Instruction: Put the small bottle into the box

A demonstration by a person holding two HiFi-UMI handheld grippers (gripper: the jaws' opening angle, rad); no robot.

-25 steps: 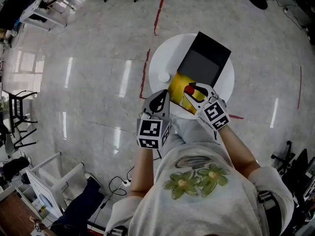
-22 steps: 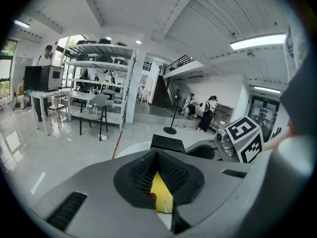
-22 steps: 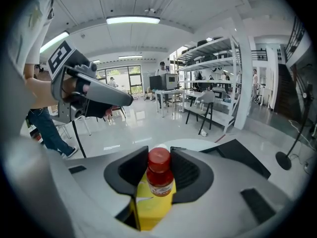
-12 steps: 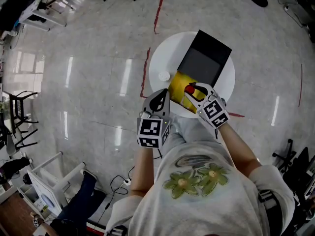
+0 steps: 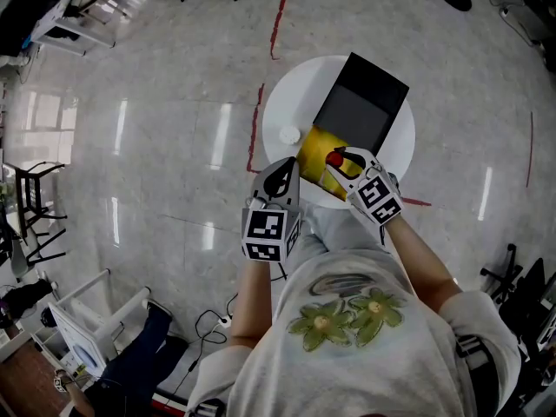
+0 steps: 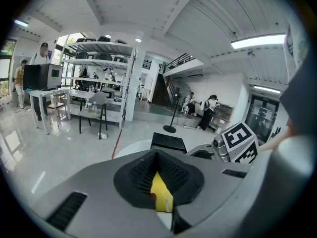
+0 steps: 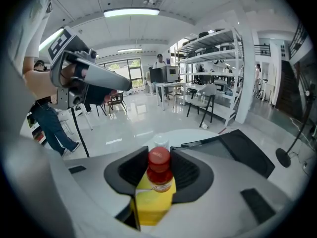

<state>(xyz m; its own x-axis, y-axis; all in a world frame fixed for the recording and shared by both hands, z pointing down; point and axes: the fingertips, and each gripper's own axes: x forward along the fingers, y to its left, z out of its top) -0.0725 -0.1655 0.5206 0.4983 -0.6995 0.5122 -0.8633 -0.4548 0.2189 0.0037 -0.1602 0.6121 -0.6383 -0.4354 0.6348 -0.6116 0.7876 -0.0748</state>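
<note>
A small bottle point(image 7: 159, 175) with a red cap stands between the pads of my right gripper point(image 7: 157, 158), which is shut on it. Under and in front of the bottle is a yellow packet point(image 5: 314, 153). In the head view the bottle point(image 5: 334, 158) and right gripper point(image 5: 346, 156) hang over the near side of the round white table point(image 5: 291, 94). The black box point(image 5: 360, 102) lies open just beyond them. My left gripper point(image 5: 280, 174) hovers at the table's near left edge, fingertips together, holding nothing that I can see. The yellow packet point(image 6: 161, 195) shows through its jaws.
A small white round object point(image 5: 288, 135) sits on the table left of the packet. Red tape lines point(image 5: 280, 16) mark the glossy floor. Shelves, chairs and people stand far off in the room. A cable point(image 5: 213, 324) lies on the floor near my feet.
The right gripper with the bottle has edged slightly towards the box. The left gripper has not moved.
</note>
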